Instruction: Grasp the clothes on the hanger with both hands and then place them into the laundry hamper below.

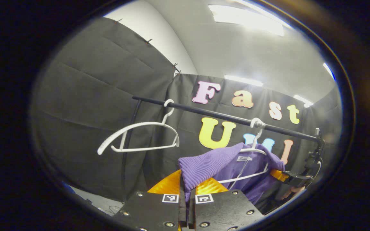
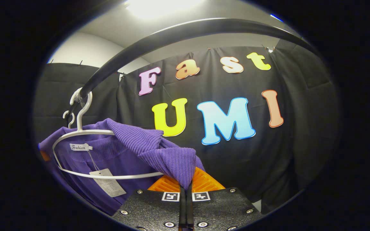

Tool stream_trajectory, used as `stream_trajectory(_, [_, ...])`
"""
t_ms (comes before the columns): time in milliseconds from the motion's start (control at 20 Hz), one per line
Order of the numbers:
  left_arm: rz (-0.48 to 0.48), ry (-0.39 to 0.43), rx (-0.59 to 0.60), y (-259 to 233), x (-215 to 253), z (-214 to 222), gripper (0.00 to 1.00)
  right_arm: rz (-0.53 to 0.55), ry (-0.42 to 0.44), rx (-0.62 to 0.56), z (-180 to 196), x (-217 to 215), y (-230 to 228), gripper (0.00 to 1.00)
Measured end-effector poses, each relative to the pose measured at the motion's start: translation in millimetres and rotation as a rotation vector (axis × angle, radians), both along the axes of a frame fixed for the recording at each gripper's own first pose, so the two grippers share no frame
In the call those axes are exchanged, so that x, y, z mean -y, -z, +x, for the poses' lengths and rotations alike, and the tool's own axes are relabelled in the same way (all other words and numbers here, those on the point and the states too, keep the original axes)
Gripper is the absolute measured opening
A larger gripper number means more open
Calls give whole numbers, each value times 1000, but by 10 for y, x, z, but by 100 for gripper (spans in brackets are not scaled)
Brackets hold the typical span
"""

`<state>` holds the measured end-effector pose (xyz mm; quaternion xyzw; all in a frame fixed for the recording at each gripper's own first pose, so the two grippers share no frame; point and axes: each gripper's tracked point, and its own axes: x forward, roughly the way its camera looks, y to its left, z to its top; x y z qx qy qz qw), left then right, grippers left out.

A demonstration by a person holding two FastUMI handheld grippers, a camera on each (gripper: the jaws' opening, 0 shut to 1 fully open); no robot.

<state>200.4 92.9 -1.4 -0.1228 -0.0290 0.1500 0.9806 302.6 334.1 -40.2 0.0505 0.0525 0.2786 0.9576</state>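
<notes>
A purple ribbed garment (image 1: 210, 163) hangs on a white hanger (image 1: 252, 150) from the black rail (image 1: 223, 117). In the left gripper view my left gripper (image 1: 186, 194) is shut on the garment's near shoulder, and the cloth is pulled up off the hanger's end. Farther off, at the garment's other shoulder, is the right gripper (image 1: 295, 176) with a hand behind it. In the right gripper view my right gripper (image 2: 186, 191) is shut on a bunched fold of the purple garment (image 2: 133, 144), which still drapes over the white hanger (image 2: 82, 131).
An empty white hanger (image 1: 140, 136) hangs on the same rail to the left of the garment. The rail (image 2: 172, 35) arches close overhead in the right gripper view. A paper tag (image 2: 108, 184) dangles from the garment's collar. Black cloth walls stand behind.
</notes>
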Motion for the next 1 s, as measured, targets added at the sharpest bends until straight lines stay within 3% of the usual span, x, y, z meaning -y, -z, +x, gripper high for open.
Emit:
stream_trajectory(250, [-3,-40,20,-78,-292,-16,4,-51,32,124,66,-16,-107,0])
stream_trajectory(550, [39,-52,53,-311,-534,34,4,-61,34,176,24,-99,-73,0])
stream_trajectory(750, [105,-36,51,-442,-647,42,8,-57,27,214,31,-139,-126,0])
stream_trajectory(800, [116,-22,57,-486,-666,57,4,-51,20,206,35,-161,-107,0])
stream_trajectory(850, [114,-2,58,-502,-671,80,8,-50,18,198,64,-180,-70,0])
stream_trajectory(900, [104,17,54,-502,-695,93,4,-48,22,196,77,-185,-63,0])
stream_trajectory(1000, [87,40,45,-472,-795,114,4,-43,23,204,67,-193,-81,0])
